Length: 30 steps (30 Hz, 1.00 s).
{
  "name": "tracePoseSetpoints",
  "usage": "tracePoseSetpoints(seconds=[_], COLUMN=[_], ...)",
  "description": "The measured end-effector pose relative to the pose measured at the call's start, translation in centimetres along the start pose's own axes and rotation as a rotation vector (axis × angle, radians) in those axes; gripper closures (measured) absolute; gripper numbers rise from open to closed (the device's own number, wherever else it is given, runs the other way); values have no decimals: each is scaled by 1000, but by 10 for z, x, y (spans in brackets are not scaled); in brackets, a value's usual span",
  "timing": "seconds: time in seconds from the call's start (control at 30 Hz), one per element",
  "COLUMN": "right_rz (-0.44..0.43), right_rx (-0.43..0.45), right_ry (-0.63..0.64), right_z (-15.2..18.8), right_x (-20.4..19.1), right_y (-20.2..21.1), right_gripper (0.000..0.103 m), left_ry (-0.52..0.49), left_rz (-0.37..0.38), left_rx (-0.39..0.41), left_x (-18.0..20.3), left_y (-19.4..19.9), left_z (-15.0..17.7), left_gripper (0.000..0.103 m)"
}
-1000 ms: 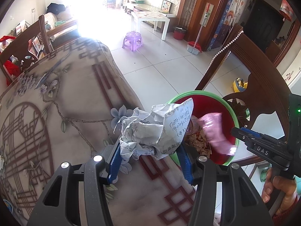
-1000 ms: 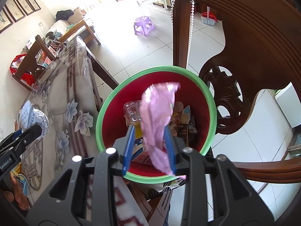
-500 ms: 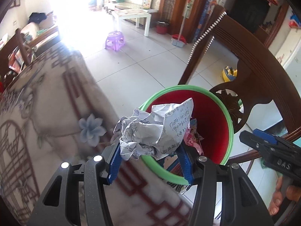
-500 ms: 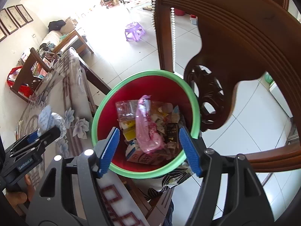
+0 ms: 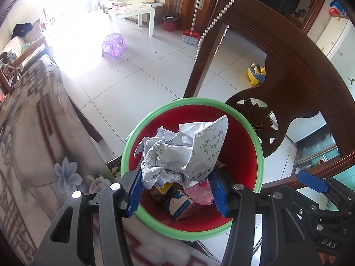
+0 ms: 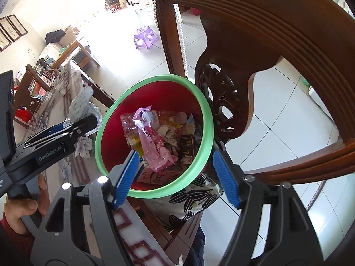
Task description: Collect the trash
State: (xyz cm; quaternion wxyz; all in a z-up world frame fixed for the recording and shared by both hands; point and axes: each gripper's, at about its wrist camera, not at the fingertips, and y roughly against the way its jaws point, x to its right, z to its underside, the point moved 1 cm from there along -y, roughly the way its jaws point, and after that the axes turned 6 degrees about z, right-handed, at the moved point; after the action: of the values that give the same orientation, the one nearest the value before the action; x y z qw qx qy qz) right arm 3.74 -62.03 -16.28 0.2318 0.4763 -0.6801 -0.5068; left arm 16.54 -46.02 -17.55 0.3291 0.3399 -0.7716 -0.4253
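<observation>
The left wrist view alone shows the crumpled paper [image 5: 184,153] head-on: a white ball of creased sheet with handwritten lines, pinched between the blue fingers [image 5: 135,191] of the left gripper [image 5: 177,194] and held over the mouth of the bin [image 5: 259,153], red inside with a green rim. At 4 o'clock in that view the right gripper [image 5: 310,180] shows only as one blue tip.

The right wrist view alone shows the bin's [image 6: 155,81] contents clearly: a pink wrapper [image 6: 155,148] lies on top of cartons and a clear bottle. The right gripper's [image 6: 177,177] fingers [image 6: 127,173] are spread with nothing between them, both held above the rim. At 9 o'clock the left gripper [image 6: 73,128] appears side-on, the paper [image 6: 82,104] peeking above it, a hand [image 6: 26,208] on its handle. The patterned worktop [image 5: 33,155] lies at 9 o'clock of the bin, a carved chair [image 6: 266,44] at 2 o'clock.
</observation>
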Motion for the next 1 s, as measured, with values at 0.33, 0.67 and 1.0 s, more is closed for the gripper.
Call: tracePoseSetpoints(seconds=[0.33, 0.67, 1.0], right_rz=[23, 60, 87], right_rx=[14, 27, 109], right_ry=[19, 4, 84], right_z=[-3, 11, 44], right_x=[-5, 0, -49], right_y=[0, 15, 47], right_gripper=[35, 32, 13], left_ry=[-45, -43, 48], left_rz=[-16, 0, -20], left_rx=[-6, 35, 215], left_x=[8, 7, -39], left_y=[-9, 24, 138], left_z=[-5, 6, 56], left_gripper=[36, 27, 12])
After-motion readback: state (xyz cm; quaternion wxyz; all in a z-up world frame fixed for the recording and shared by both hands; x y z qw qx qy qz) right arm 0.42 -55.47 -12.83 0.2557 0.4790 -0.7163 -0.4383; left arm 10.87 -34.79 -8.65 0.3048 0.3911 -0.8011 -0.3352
